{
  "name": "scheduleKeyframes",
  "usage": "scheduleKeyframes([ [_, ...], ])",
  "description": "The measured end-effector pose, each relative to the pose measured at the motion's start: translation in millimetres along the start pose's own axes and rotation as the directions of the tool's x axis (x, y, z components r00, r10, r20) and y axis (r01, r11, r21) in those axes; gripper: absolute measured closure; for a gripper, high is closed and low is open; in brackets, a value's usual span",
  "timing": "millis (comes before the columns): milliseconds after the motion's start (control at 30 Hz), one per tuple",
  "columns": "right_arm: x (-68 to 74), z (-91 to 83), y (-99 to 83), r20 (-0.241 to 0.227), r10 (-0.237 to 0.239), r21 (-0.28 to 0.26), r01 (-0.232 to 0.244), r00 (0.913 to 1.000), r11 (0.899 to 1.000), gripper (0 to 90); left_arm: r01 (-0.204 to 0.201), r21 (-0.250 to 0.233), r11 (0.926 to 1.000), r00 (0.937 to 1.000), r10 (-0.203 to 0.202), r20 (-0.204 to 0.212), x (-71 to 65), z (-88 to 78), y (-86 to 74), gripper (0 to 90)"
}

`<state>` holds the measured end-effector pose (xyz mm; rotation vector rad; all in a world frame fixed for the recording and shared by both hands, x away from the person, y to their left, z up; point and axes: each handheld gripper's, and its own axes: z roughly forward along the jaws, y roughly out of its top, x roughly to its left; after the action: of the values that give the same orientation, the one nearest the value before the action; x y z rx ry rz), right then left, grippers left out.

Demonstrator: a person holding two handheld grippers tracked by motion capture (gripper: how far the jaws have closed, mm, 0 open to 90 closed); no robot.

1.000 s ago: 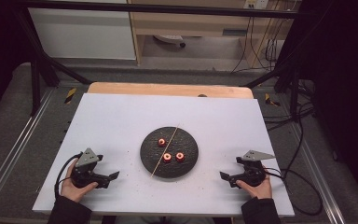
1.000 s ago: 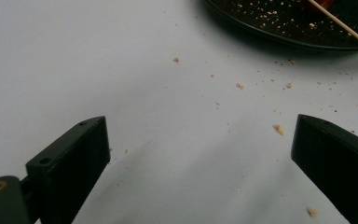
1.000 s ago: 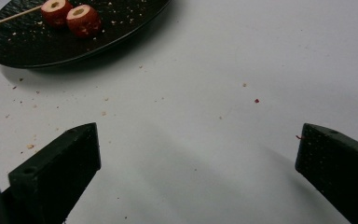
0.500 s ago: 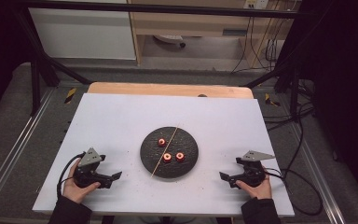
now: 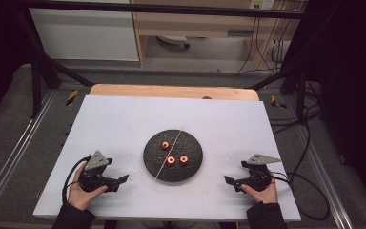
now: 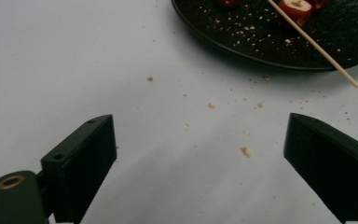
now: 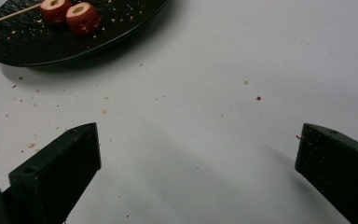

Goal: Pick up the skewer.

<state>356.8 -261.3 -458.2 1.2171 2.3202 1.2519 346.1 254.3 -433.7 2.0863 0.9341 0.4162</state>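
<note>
I see a round black plate in the middle of the white table, nearer the front edge. Three red fruit pieces and a thin wooden skewer lie on it. My left gripper sits by the front left corner, jaws wide apart, holding nothing. My right gripper sits by the front right corner, spread too. Crumbs dot the table near the plate.

- The table is viewed from above, looking forward and down.
- The black plate is seen close and low by both gripper views, at frame top.
</note>
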Motion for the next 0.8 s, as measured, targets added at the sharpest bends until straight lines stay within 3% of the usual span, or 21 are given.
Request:
scheduleKeyframes([
  [333, 0.0, 0.2, 0.0, -0.001, 0.000, 0.000, 0.000, 1.0000, 1.000, 1.0, -0.025, 0.004, 0.9997, 0.9992, 0.025, -0.029, -19.2, 1.1, 18.2, 29.4],
  [633, 0.3, 0.4, -0.1, 0.000, 0.002, -0.001, -0.002, 1.0000, 1.000, 1.1, -0.047, 0.049, 0.9977, 0.9981, 0.049, -0.036, -37.3, 13.1, 41.7, 30.4],
  [800, 0.3, 0.4, 0.0, 0.000, 0.001, -0.001, -0.001, 1.0000, 1.000, 1.1, -0.040, 0.068, 0.9969, 0.9988, 0.042, -0.027, -46.3, 23.0, 55.3, 28.0],
])
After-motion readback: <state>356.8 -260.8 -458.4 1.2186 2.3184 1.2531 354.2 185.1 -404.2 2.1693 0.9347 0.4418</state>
